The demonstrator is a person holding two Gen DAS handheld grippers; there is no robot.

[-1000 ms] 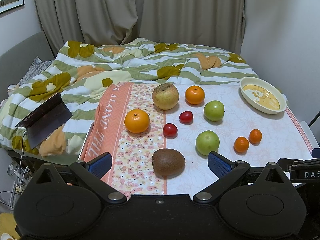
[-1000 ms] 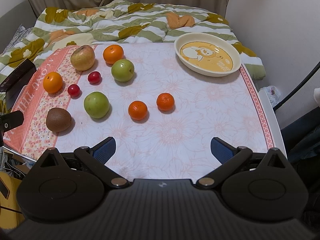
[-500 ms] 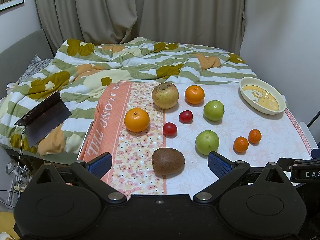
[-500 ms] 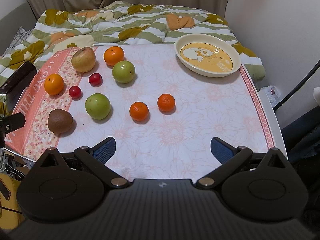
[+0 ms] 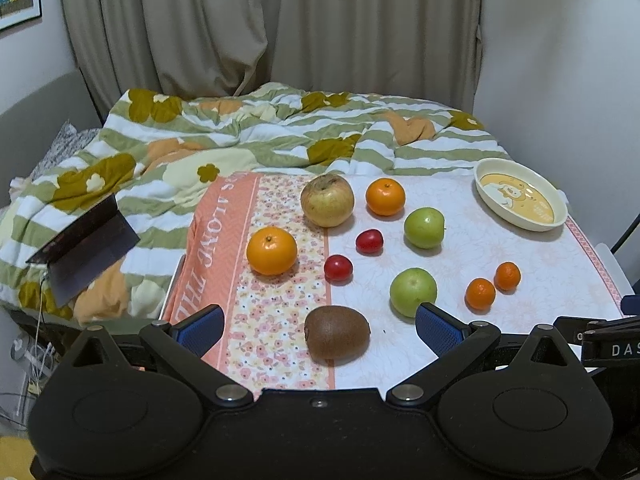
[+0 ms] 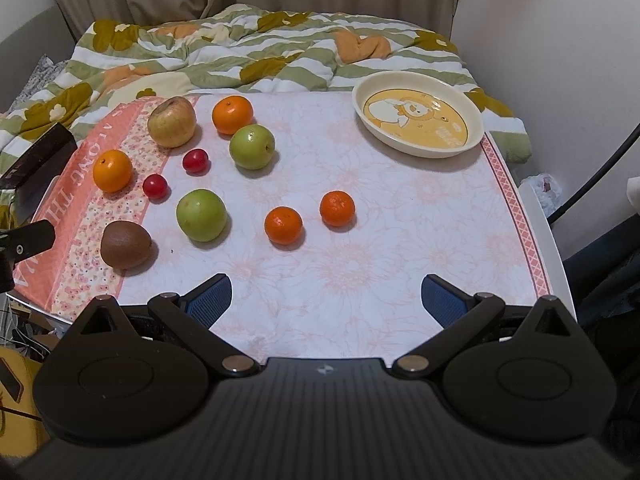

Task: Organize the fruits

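Observation:
Loose fruit lies on the cloth-covered table [image 6: 360,280]. A brown kiwi [image 5: 337,333] sits nearest my left gripper [image 5: 318,326], which is open with nothing held. Beyond lie two green apples [image 5: 413,291] [image 5: 423,227], two small red fruits [image 5: 338,267] [image 5: 369,240], two oranges [image 5: 272,250] [image 5: 385,196], a yellowish apple [image 5: 327,199] and two mandarins [image 5: 479,293] [image 5: 507,275]. A cream dish [image 6: 418,119] stands empty at the far right corner. My right gripper [image 6: 326,300] is open over bare cloth, with the mandarins [image 6: 283,225] [image 6: 337,208] ahead.
A rumpled striped floral quilt [image 5: 248,136] covers the bed behind the table. A dark folded device [image 5: 82,250] stands on the bed at the left. A wall [image 6: 552,40] runs along the right side, with a cable [image 6: 600,168] beside the table's right edge.
Both views have tilted up slightly, so the fruits sit a little lower in frame. No fruit has moved and both grippers have stayed open.

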